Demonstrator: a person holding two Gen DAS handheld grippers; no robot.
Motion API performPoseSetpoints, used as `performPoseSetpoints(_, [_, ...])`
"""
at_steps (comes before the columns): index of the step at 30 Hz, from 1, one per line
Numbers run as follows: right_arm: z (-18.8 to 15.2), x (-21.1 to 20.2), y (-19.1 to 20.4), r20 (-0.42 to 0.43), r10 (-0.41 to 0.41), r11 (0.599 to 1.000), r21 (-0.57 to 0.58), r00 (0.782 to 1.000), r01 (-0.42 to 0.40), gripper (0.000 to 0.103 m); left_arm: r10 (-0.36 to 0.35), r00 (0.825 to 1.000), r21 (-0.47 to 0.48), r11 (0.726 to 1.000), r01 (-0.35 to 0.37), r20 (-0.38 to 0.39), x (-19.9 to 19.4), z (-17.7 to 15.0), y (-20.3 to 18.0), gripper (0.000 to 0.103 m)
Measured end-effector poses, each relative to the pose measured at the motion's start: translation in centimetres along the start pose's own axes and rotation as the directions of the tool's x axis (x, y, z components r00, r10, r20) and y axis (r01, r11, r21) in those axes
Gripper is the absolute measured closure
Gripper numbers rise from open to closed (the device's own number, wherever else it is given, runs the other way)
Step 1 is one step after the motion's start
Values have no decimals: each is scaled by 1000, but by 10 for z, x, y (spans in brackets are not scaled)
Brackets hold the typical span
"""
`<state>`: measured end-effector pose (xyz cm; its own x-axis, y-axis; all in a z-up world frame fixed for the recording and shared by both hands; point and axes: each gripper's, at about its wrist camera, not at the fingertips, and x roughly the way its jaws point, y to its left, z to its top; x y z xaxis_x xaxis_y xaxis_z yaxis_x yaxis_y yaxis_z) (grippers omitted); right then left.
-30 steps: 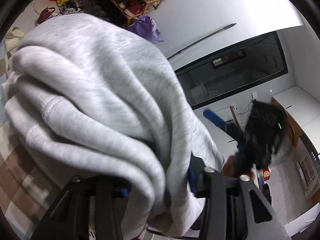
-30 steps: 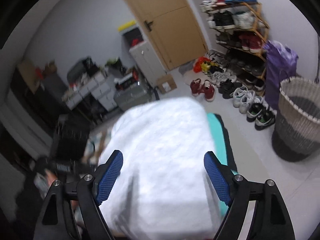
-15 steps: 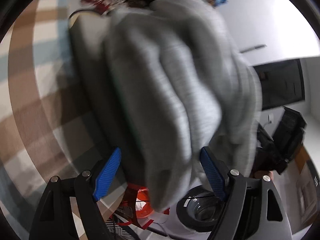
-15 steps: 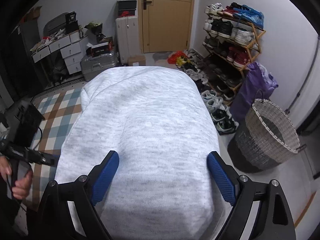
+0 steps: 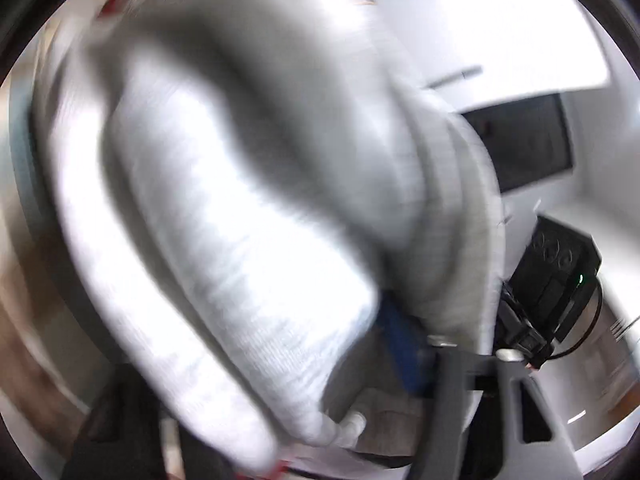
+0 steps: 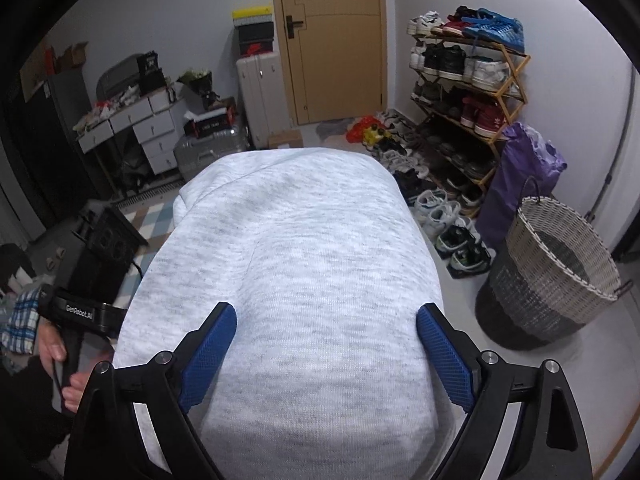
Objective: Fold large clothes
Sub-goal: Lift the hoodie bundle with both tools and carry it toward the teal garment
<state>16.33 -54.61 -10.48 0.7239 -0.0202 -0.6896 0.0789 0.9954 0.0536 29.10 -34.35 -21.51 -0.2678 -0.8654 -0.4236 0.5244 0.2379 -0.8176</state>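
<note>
Grey marl fleece is pretty much filling the room right now: the big grey sweatshirt (image 6: 288, 280) is sitting bundled up right in front of the right gripper (image 6: 326, 354), bulging up between its blue pads (image 6: 208, 356). That gripper's jaws are standing really wide with the fabric lying between them, and the pads are looking like they're just alongside the cloth, not squeezing it.

Over on the other side, the left gripper (image 5: 256, 360) is closing its jaws with a thick fold of the same sweatshirt between them. That view is blurry, only one blue pad (image 5: 400, 348) is showing, with cloth draped against it, so whether it's actually gripping I can't tell.

A hand (image 6: 60, 364) is wrapping around the left gripper's black handle, off to the left of the right gripper. A woven laundry basket (image 6: 552, 276) is standing on the floor to its right, near the shoe rack (image 6: 468, 92).
</note>
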Motion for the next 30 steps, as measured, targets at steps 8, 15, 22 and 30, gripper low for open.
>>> performPoseSetpoints(8, [3,-14,-62,52,184,965,182,982,-190,20,69,994,-1,998,-69,-89,-12,1,-11,69])
performPoseSetpoints(15, [-13,32,-144,-31,351,842,447,936,-301,9,-105,992,-174,980,92,-68,-26,-18,31,64])
performPoseSetpoints(22, [-31,78,-149,42,667,592,577,744,-563,1,-61,994,-121,991,51,-85,-7,23,12,63])
performPoseSetpoints(30, [-19,65,-126,80,636,659,461,768,-594,10,-18,995,-49,999,13,-95,19,35,-24,63])
